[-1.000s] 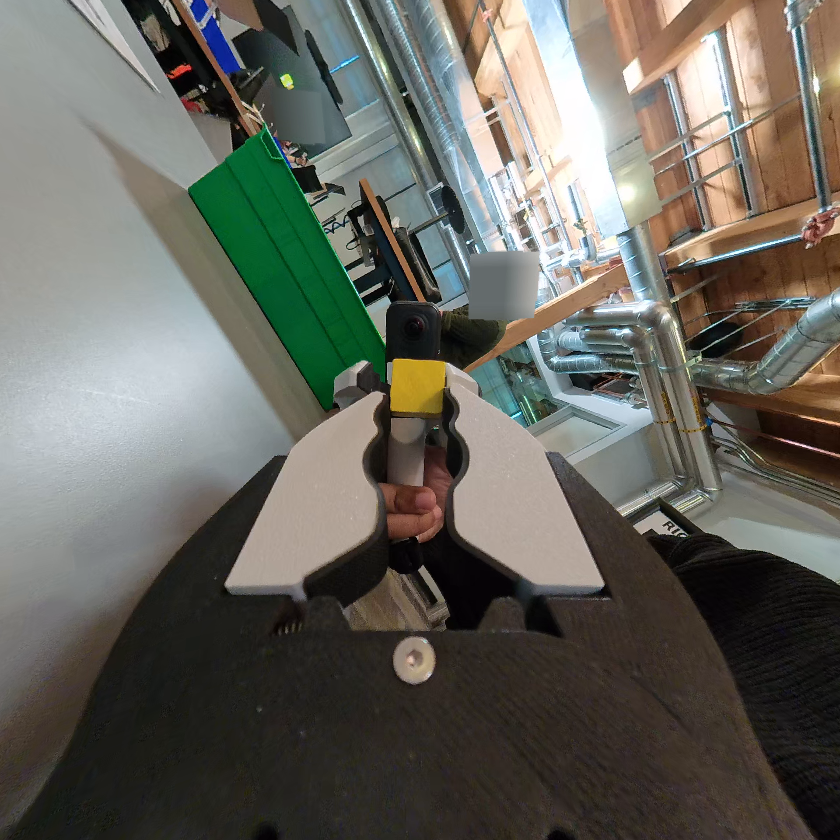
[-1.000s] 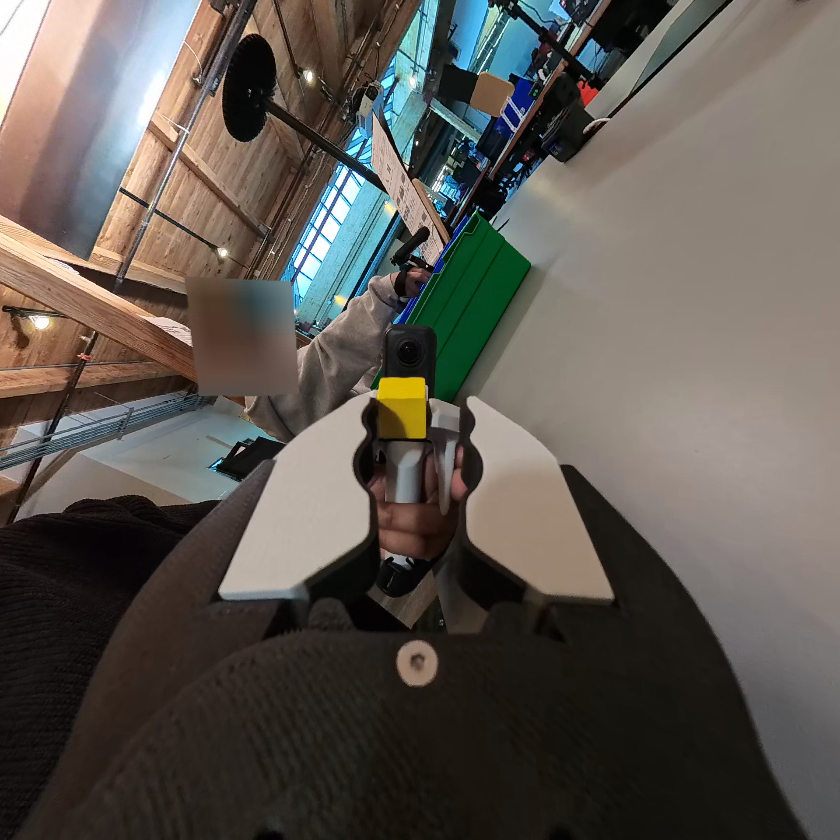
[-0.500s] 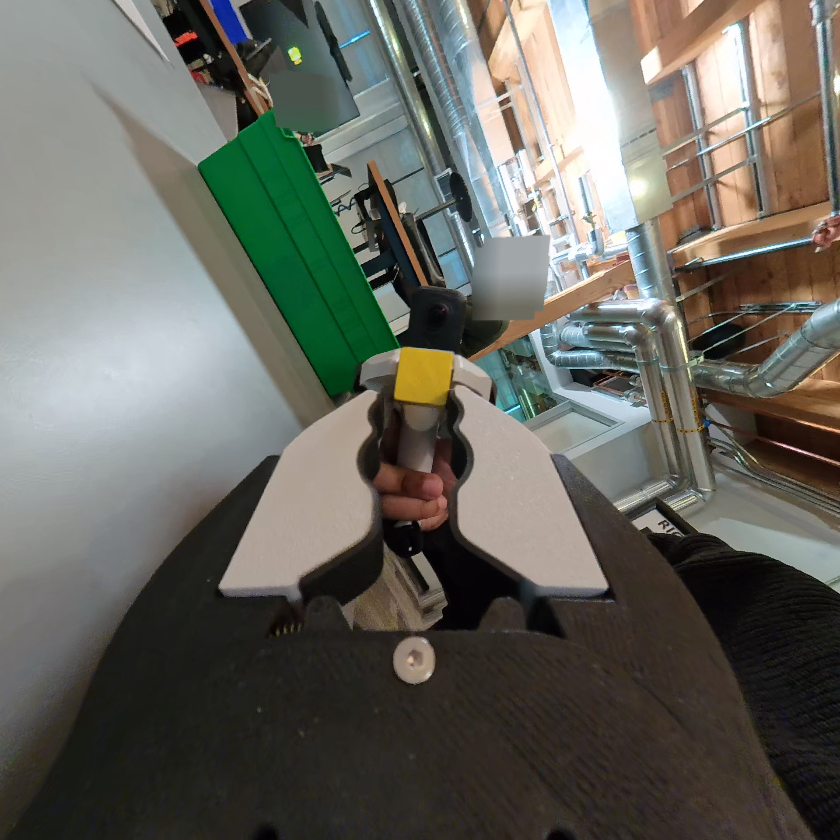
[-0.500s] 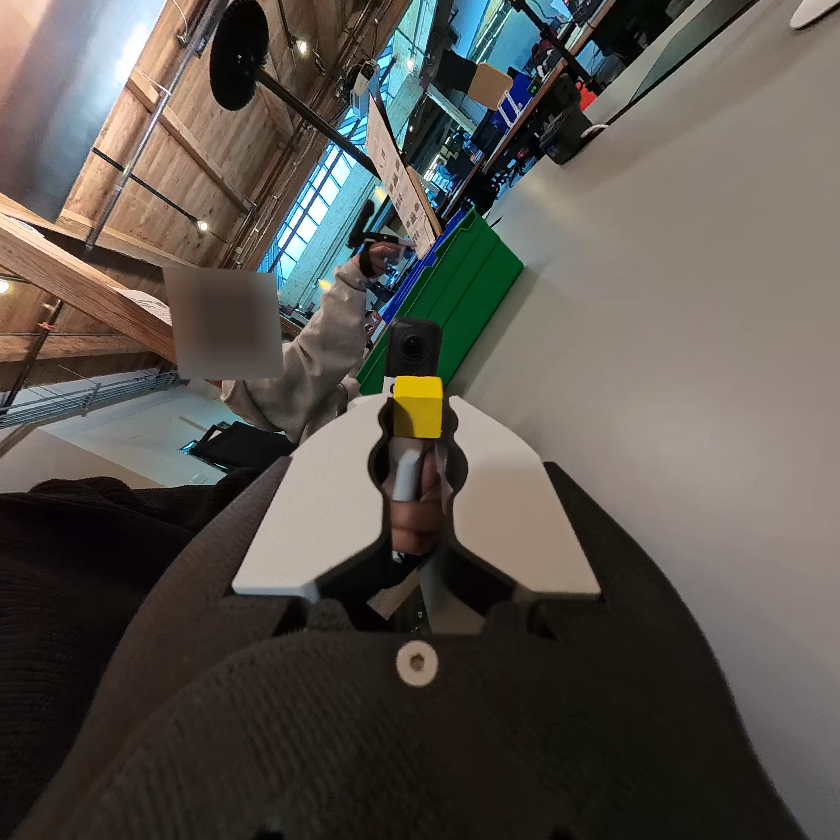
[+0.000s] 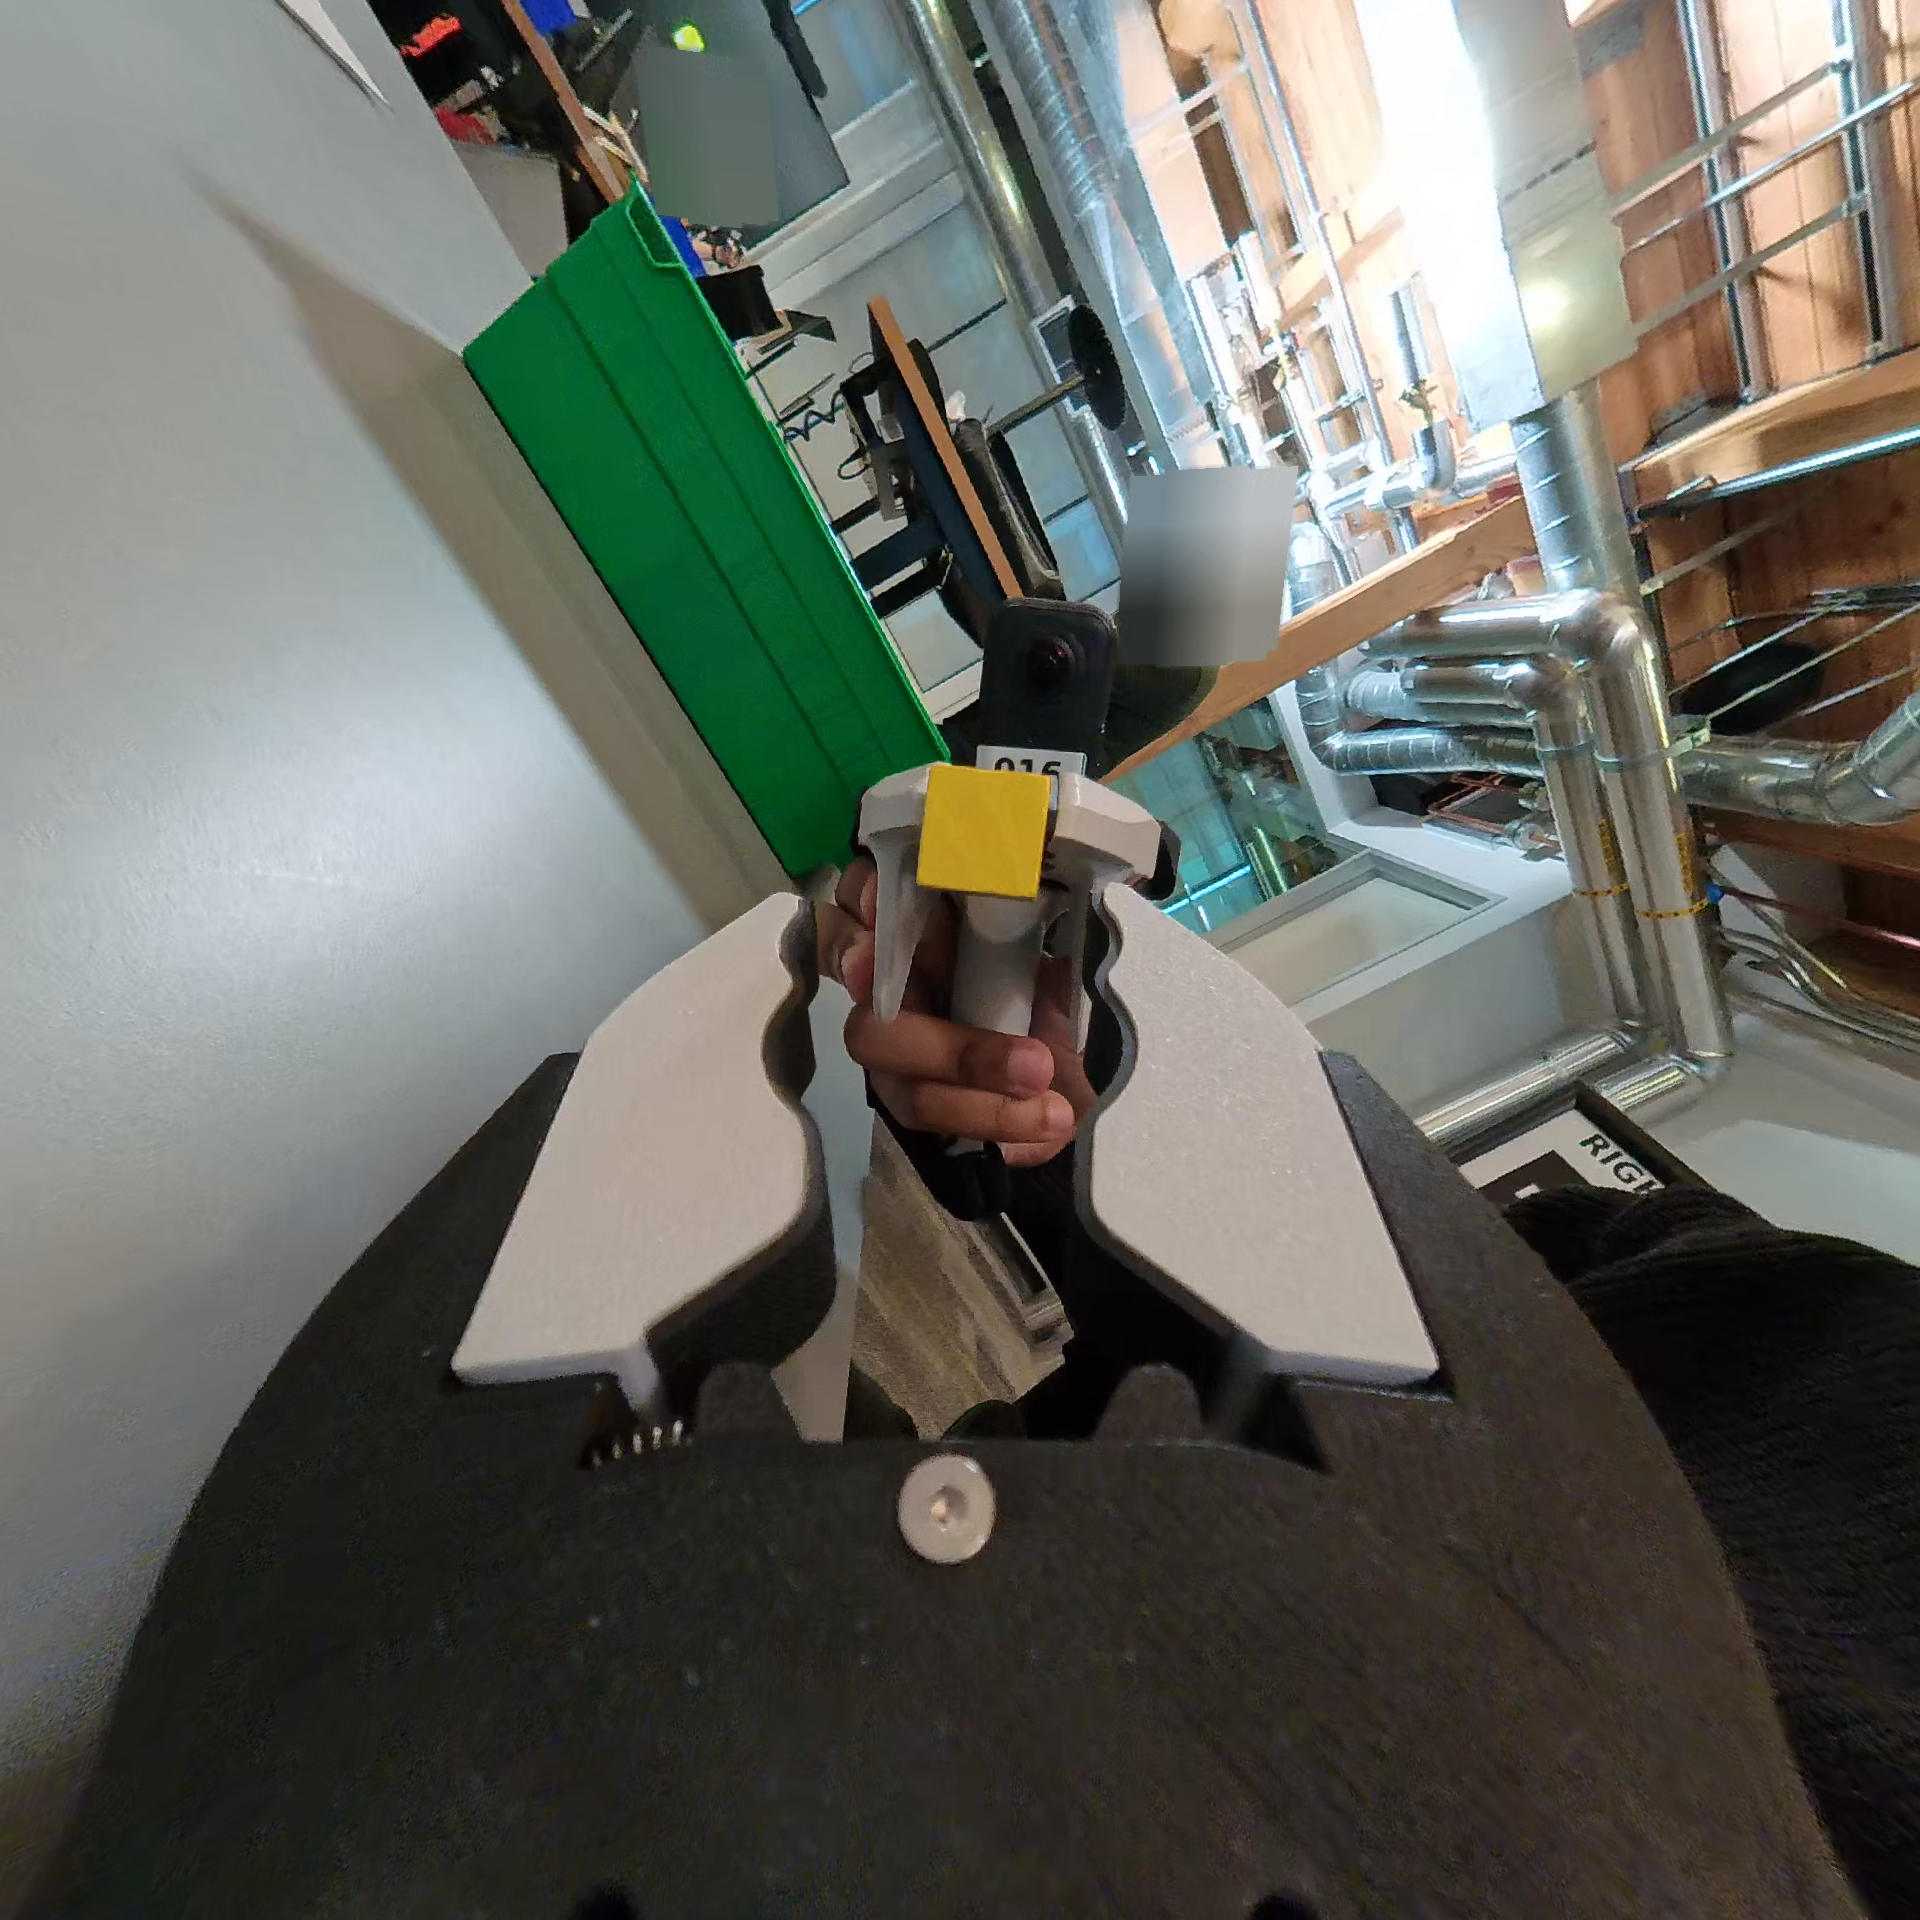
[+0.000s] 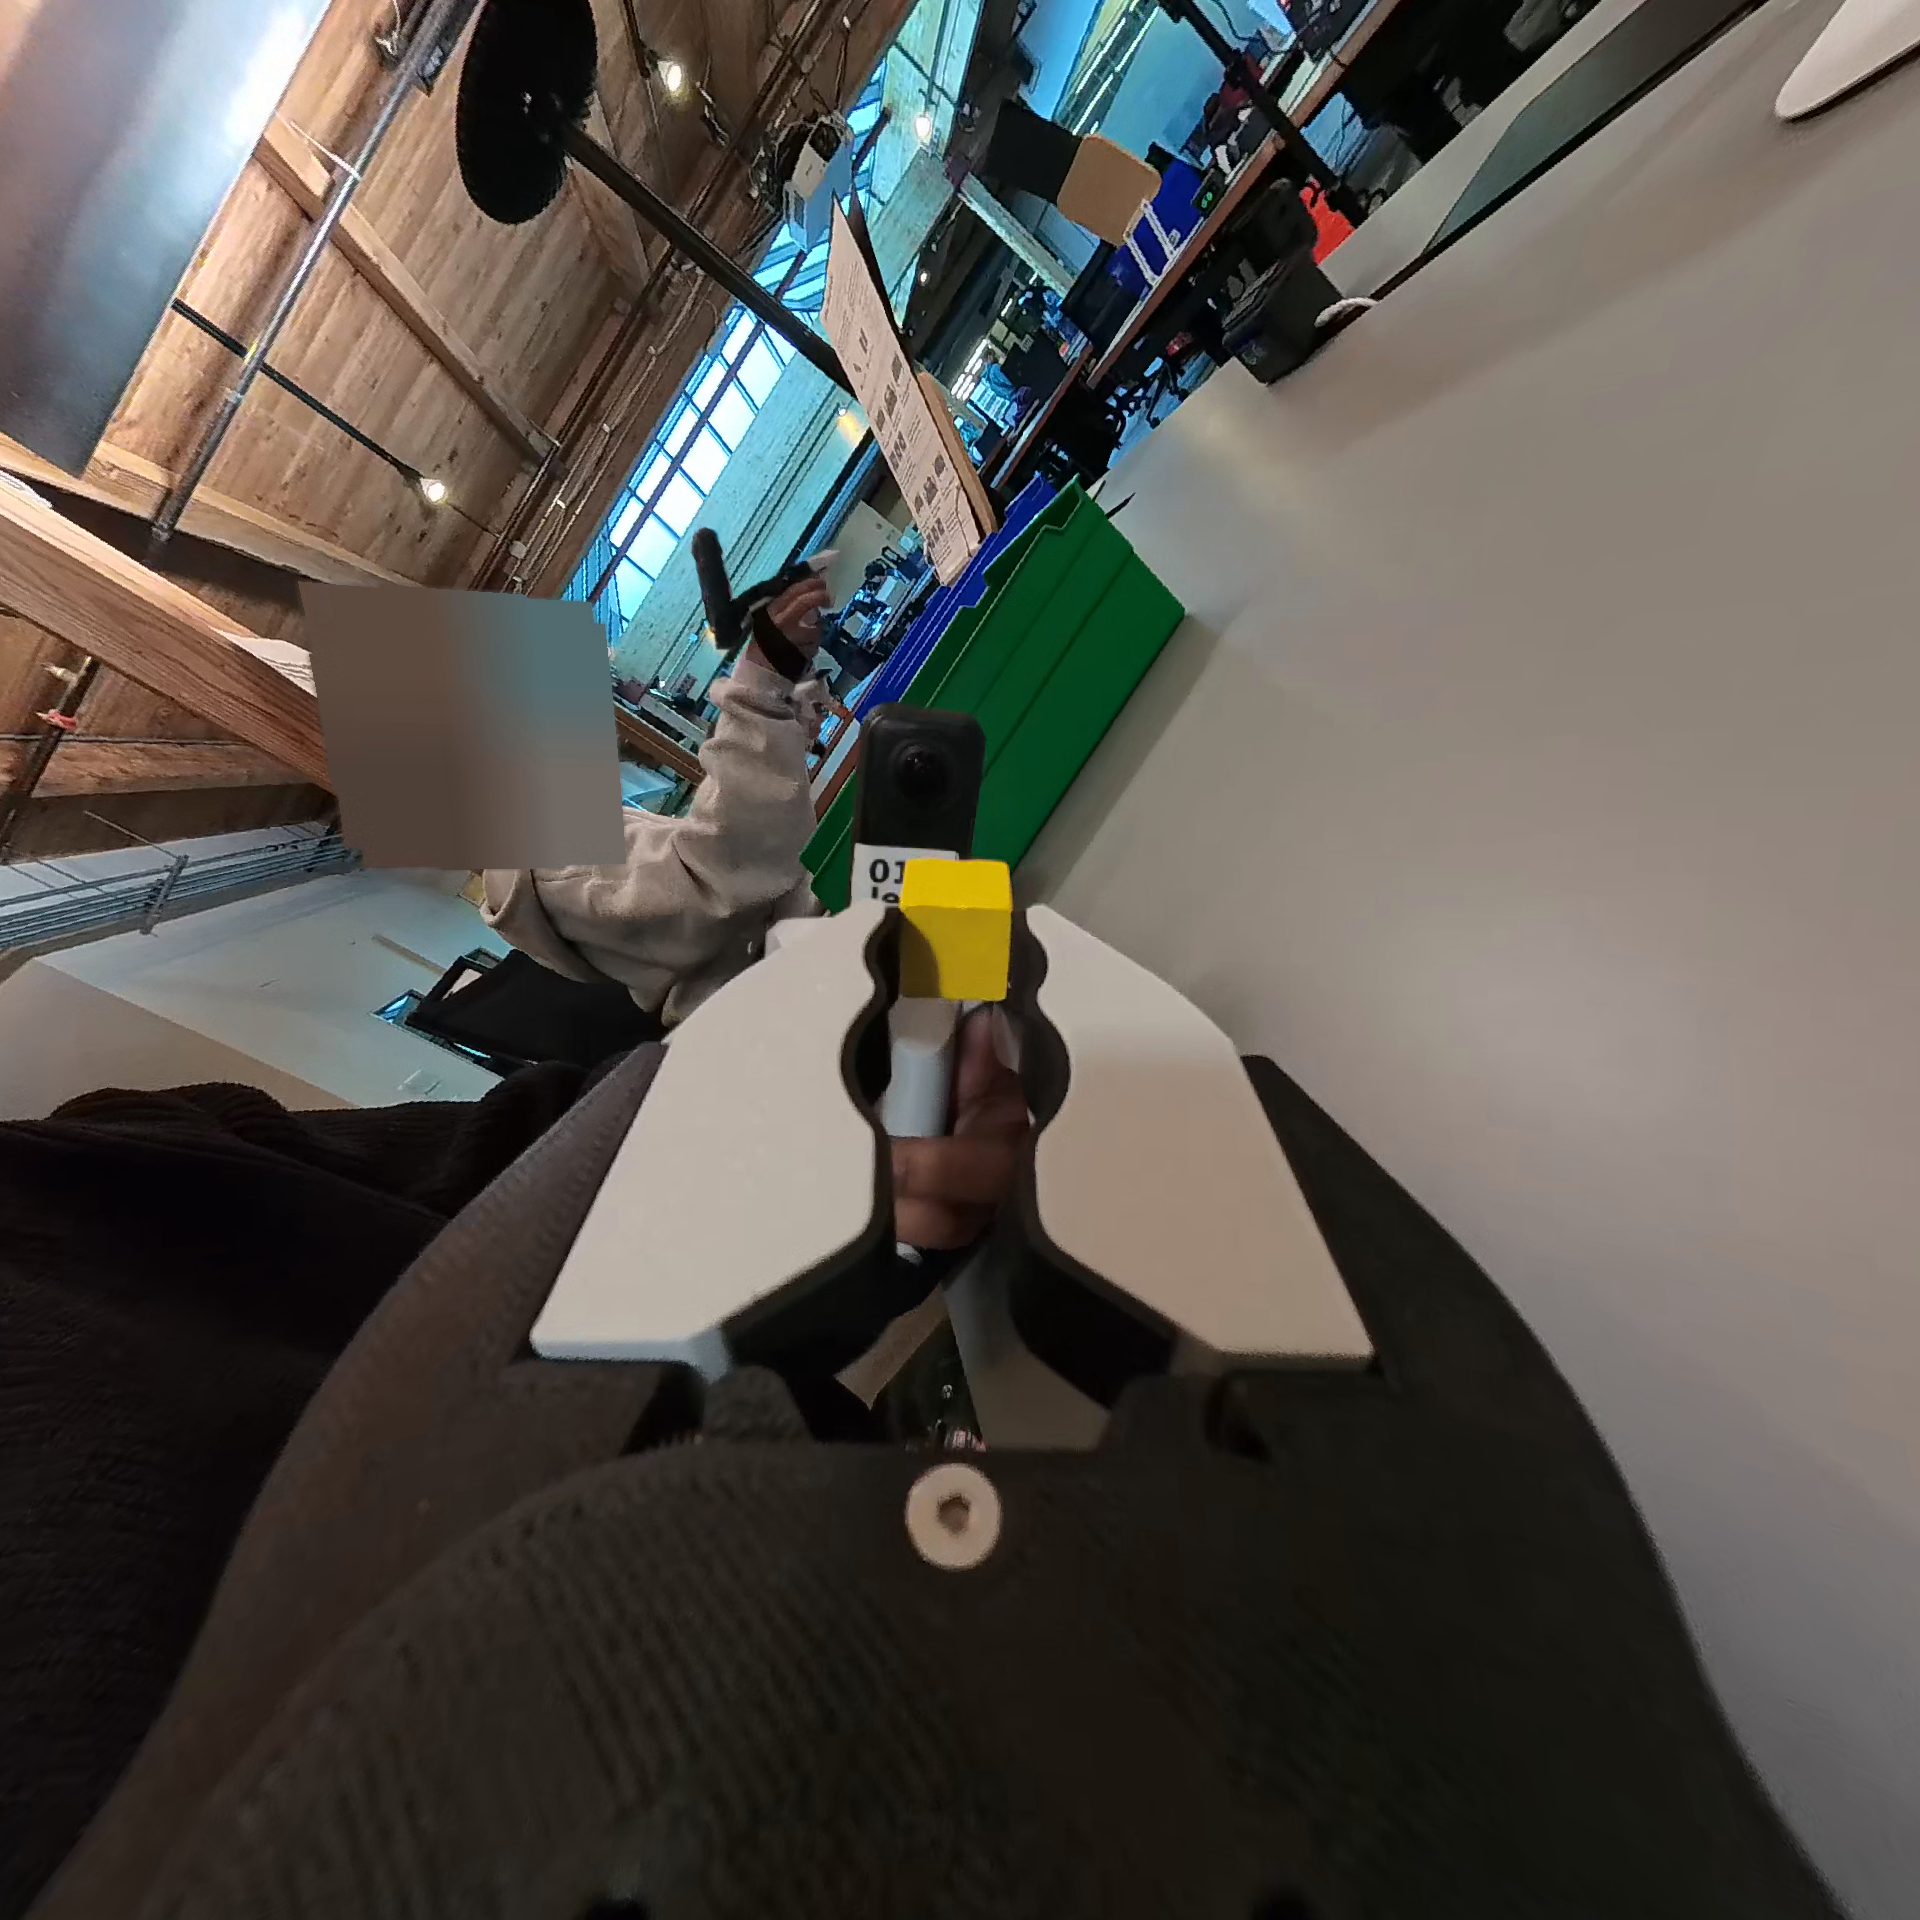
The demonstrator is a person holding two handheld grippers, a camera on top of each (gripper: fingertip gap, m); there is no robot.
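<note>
White table top (image 5: 260,727) fills one side of each view, both of them rolled on their side, and behind it is a workshop with timber walls and beams and silver pipes (image 5: 1558,675). A green bin (image 5: 707,540) stands on the table with a blue bin (image 6: 966,592) close behind it.

The two grippers are held up off the table, pointing at each other, tips close together. The left gripper (image 5: 954,914) is spread wide and nothing sits between its fingers. The right gripper (image 6: 951,940) is drawn in on a yellow cube (image 6: 956,930), one grey finger against each side of it, so the cube is pinched right at the tips.

From the left wrist view the cube faces the lens square on, just past the left gripper's spread tips and not touching them. The right gripper's grey front shows on either side of it, and a black camera (image 5: 1049,665) stands above. Below the cube, the right hand (image 5: 966,1070) is wrapped around that gripper's grey handle.

From the right wrist view the left gripper's own black camera (image 6: 920,769) rises just behind the cube, and the left hand (image 6: 956,1153) shows through the gap between the fingers. A black knitted sleeve (image 6: 208,1247) lies along the left edge.

Farther back, beside the green bin, a second person in a pale sweatshirt (image 6: 675,883) has one arm raised with a black object in the hand
</note>
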